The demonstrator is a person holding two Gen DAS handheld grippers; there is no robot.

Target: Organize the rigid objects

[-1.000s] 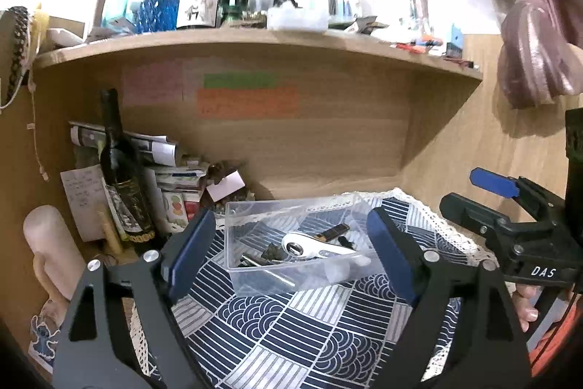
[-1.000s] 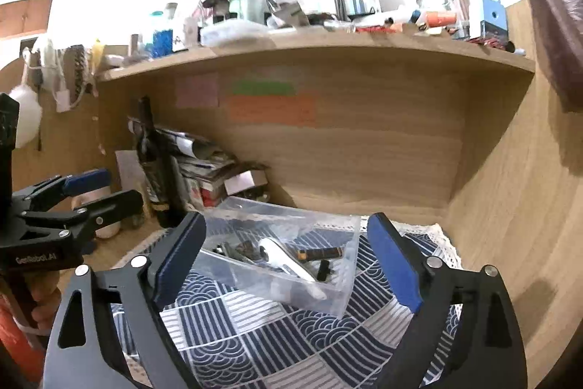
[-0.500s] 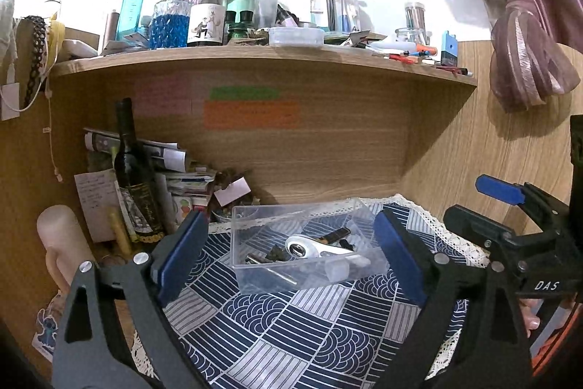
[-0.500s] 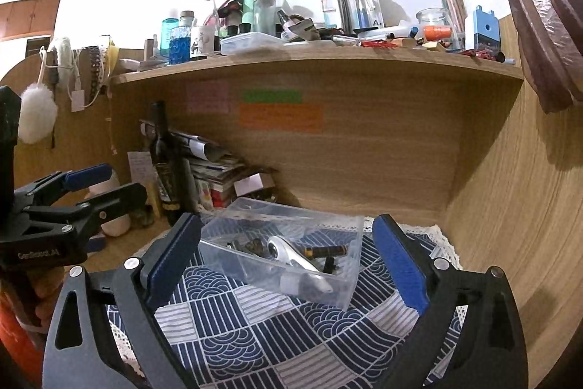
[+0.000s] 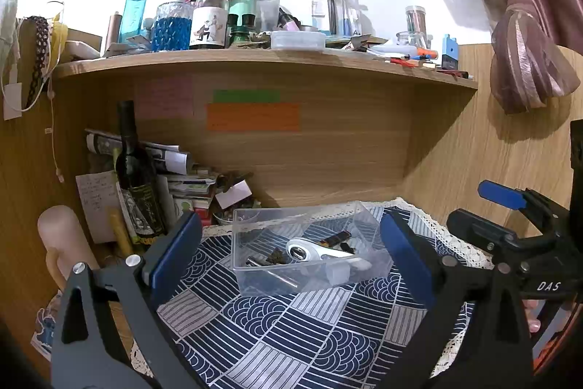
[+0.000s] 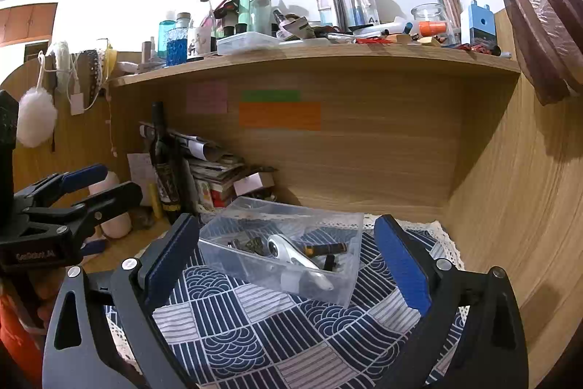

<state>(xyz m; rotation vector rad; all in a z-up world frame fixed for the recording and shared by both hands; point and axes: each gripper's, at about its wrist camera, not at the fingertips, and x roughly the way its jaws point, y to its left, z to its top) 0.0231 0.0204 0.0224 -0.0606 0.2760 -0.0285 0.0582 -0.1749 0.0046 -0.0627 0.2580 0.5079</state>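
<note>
Both tools (image 5: 291,256) (image 6: 288,256) wide open, seemingly empty, before clear box (image 5: 306,252).

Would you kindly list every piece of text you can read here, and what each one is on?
"DAS": white, on the right tool's body.
"A+": clear blister pack on the shelf.
Left tool's body: blurred.
Paper note, wine bottle label, sticky notes: illegible.
</note>
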